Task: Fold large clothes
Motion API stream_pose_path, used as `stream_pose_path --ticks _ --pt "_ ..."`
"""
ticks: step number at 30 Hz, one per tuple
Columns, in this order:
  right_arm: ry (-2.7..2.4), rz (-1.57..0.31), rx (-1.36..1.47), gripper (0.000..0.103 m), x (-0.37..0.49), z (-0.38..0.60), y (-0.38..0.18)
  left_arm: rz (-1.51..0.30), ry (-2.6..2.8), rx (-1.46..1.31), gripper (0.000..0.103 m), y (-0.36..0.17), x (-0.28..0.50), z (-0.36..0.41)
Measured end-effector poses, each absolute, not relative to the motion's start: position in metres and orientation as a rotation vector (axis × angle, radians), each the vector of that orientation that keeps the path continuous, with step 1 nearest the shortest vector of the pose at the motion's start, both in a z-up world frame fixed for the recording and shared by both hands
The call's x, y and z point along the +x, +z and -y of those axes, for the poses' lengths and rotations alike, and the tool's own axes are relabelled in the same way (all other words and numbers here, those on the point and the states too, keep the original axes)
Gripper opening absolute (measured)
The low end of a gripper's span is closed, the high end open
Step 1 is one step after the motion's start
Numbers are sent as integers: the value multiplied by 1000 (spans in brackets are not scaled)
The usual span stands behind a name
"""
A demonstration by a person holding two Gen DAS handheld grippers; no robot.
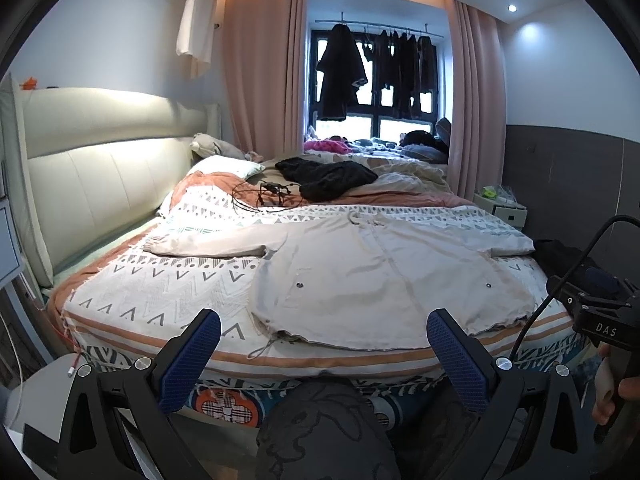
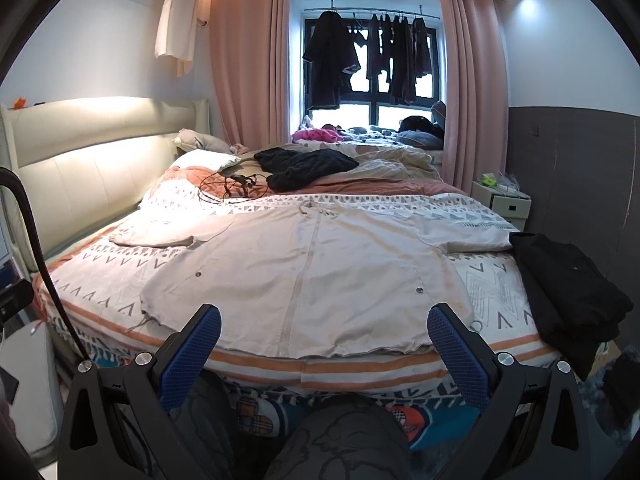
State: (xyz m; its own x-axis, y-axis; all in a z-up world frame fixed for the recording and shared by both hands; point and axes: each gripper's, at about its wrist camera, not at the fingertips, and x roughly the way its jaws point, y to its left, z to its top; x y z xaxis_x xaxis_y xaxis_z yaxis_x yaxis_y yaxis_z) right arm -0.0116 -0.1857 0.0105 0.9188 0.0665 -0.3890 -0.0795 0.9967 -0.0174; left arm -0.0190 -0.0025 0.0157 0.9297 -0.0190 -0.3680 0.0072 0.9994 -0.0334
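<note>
A large beige jacket lies spread flat on the patterned bedspread, front side up with both sleeves stretched sideways and its hem at the near edge of the bed. My left gripper hovers open in front of the hem's left part, not touching it. Just short of the hem's middle, my right gripper is open too, with nothing between its blue pads. The right gripper's body shows at the right edge of the left wrist view, held by a hand.
A folded black garment sits on the bed's right corner. Farther back lie a black knit piece, tangled cables and pillows. A padded headboard runs along the left, a white nightstand stands at right. The person's patterned knee is below the grippers.
</note>
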Motion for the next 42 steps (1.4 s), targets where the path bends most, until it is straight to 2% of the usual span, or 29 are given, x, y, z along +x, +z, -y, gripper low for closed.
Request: stream_pose_path --ticks 42 --pt "48 -383 44 103 -26 227 16 -373 -36 20 103 24 -25 32"
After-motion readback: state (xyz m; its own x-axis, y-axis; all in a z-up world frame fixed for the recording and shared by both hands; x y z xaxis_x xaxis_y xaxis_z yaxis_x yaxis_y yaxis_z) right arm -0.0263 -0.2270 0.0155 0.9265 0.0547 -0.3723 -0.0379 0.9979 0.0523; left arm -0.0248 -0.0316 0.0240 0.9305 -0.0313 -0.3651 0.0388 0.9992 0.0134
